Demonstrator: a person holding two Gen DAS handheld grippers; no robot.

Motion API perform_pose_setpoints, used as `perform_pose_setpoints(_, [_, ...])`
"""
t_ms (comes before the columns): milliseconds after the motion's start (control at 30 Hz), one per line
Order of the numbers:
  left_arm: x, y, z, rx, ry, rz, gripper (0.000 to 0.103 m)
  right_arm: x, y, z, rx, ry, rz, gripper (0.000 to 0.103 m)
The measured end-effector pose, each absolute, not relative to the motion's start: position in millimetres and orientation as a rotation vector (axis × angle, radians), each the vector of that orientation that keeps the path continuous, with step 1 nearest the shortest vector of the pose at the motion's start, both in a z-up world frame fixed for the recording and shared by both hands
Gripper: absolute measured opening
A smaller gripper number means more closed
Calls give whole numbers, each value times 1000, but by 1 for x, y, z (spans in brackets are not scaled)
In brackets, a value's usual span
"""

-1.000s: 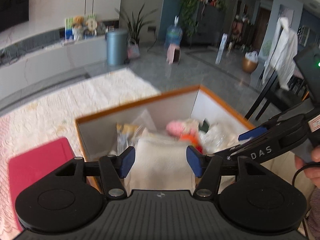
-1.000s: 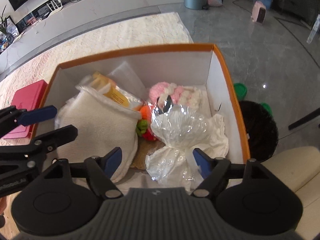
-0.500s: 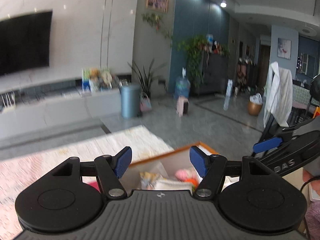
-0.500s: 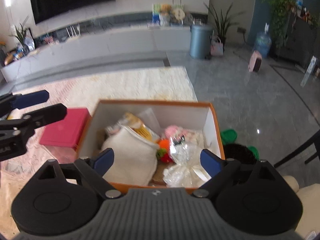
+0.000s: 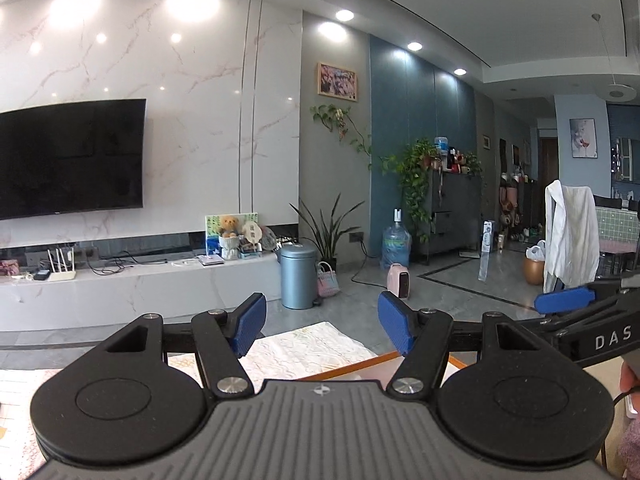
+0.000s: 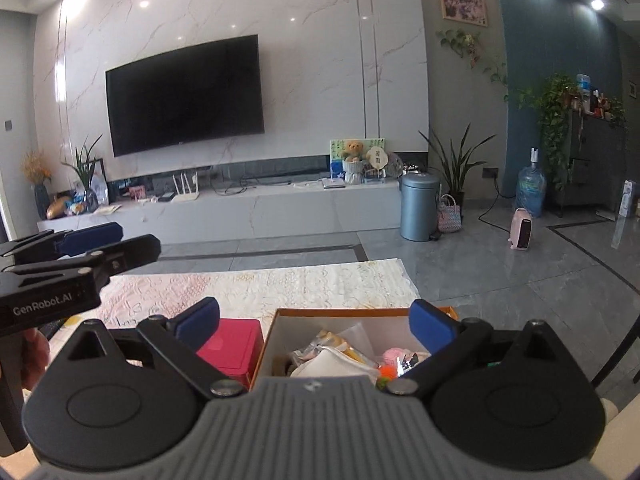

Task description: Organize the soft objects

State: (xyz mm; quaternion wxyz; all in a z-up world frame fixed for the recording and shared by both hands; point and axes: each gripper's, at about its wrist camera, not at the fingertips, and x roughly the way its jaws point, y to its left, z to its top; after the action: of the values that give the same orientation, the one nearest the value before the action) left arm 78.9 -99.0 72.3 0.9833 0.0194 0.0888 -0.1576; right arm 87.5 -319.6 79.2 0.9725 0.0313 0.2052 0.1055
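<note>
An orange-rimmed white box (image 6: 352, 313) sits low in the right wrist view, holding a white cloth (image 6: 336, 364), a yellow packet (image 6: 332, 338) and a pink plush (image 6: 394, 357). My right gripper (image 6: 314, 322) is open and empty, raised above and behind the box. My left gripper (image 5: 322, 330) is open and empty, raised and facing the room; only the box's orange rim (image 5: 352, 366) shows below it. The left gripper also shows at the left of the right wrist view (image 6: 92, 240), and the right gripper at the right of the left wrist view (image 5: 564, 300).
A red box (image 6: 232, 346) stands left of the orange box on a cream patterned rug (image 6: 260, 288). Beyond are a TV console (image 6: 240, 208), a blue bin (image 6: 418, 208), a water bottle (image 6: 530, 190) and a pink heater (image 6: 522, 234) on grey floor.
Both grippers have lifted up and back from the box and tilted upward, so the views now show the room. Both stayed open and empty.
</note>
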Motion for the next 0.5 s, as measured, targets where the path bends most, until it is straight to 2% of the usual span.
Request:
perform_pose_setpoints(267, [61,-96,55,106,166,-235,77,58,-297,51,32,358,169,100])
perform_pose_setpoints(367, [54,-96,47,122,141,-192,88,52,-293,37,50,349,181,100])
perform_pose_setpoints(500, [48,-91,34,100,135,-164,92,49,-287,21,63,352,170,100])
